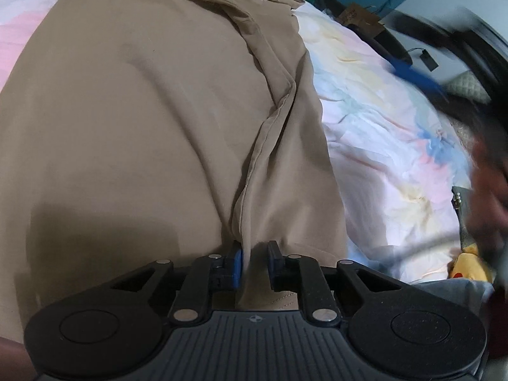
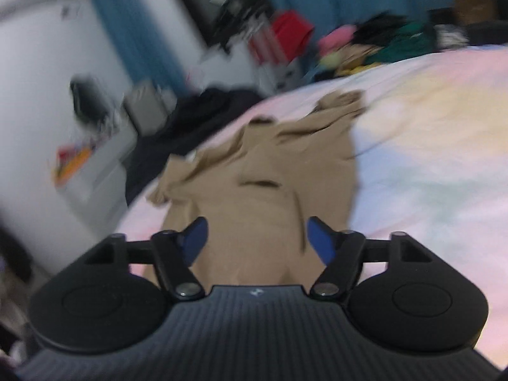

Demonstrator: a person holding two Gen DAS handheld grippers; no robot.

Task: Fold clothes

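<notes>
One tan garment (image 1: 152, 133) spread on bedsheet, filling left and centre of left wrist frame | left gripper (image 1: 255, 262) bottom centre, jaws narrowed onto a raised fabric fold | right gripper (image 2: 257, 241) bottom centre of its view, jaws wide apart, empty, above the garment | one pastel bedsheet (image 1: 381, 133) at right

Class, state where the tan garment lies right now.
The tan garment lies spread on the pastel bedsheet, filling the left of the left wrist view, its fold between the left gripper fingers; the open right gripper is above it.
</notes>
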